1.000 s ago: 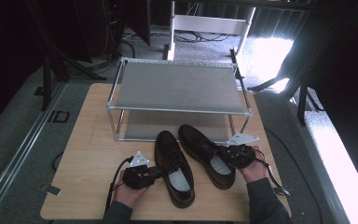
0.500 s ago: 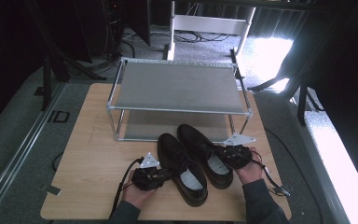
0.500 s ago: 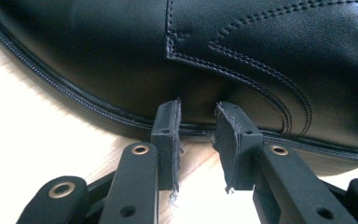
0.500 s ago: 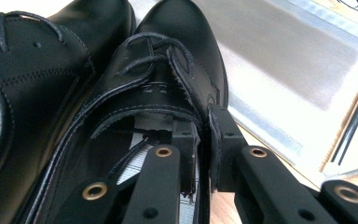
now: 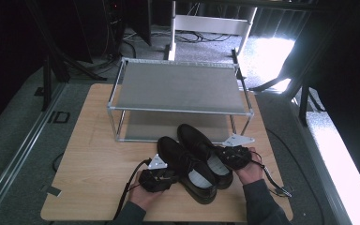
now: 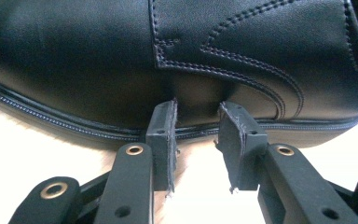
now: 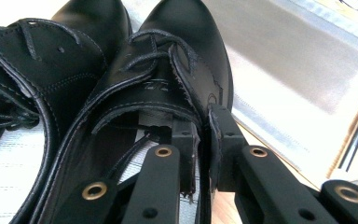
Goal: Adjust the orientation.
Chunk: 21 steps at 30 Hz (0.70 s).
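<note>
On the light wooden desk [image 5: 93, 159], near its front edge and right of the middle, a pair of black leather lace-up shoes is seen side by side, toes pointing toward the silver two-tier metal rack [image 5: 180, 86] at the back half.

The left gripper [image 5: 168, 174] is held by the left hand [image 5: 143, 197] at the front edge, its tips just beside the outer flank of the left black shoe [image 5: 187, 168]. In the left gripper view its jaws have just been opening: a gap is seen between the pads [image 6: 163, 135], which stand against the shoe's side wall above the sole seam without gripping it.

The right black shoe [image 5: 201, 145] lies touching the left one, closer to the rack. Its side wall near the opening is clamped by the right gripper [image 7: 204, 140], one pad inside the shoe and one outside, the jaws nearly together on the leather.
</note>
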Each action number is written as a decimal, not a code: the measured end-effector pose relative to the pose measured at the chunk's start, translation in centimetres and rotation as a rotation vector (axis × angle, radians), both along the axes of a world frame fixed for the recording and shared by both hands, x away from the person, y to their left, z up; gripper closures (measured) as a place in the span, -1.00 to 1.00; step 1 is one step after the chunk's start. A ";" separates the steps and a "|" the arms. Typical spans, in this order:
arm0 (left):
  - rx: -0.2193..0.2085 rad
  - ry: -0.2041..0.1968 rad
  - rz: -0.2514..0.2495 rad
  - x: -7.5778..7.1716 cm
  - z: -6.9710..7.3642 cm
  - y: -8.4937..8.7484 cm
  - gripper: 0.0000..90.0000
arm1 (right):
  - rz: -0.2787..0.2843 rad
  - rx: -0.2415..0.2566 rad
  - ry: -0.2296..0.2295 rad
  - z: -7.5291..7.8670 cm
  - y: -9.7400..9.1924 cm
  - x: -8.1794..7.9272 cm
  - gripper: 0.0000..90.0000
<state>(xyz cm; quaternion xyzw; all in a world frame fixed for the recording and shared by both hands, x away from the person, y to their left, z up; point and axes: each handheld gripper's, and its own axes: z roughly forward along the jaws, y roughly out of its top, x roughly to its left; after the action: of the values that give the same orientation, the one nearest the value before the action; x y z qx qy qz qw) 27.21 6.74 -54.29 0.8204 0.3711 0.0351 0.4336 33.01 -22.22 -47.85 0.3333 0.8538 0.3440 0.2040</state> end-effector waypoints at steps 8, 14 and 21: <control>0.005 -0.002 -0.030 0.2 0.0 -1.4 0.48 | -0.015 0.019 0.018 -0.1 -1.9 0.3 0.80; 0.018 -0.014 -0.063 0.0 0.2 -1.0 0.36 | -0.009 0.018 0.037 0.0 -2.3 0.3 0.42; 0.022 -0.040 -0.009 -0.3 1.0 0.9 0.28 | -0.045 0.039 0.033 0.3 -3.3 -1.1 0.21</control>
<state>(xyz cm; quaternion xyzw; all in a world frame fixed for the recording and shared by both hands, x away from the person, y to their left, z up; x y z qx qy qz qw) 26.95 7.60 -53.32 0.8259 0.3583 0.0540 0.4320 31.92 -25.56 -47.51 0.3621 0.8425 0.3503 0.1909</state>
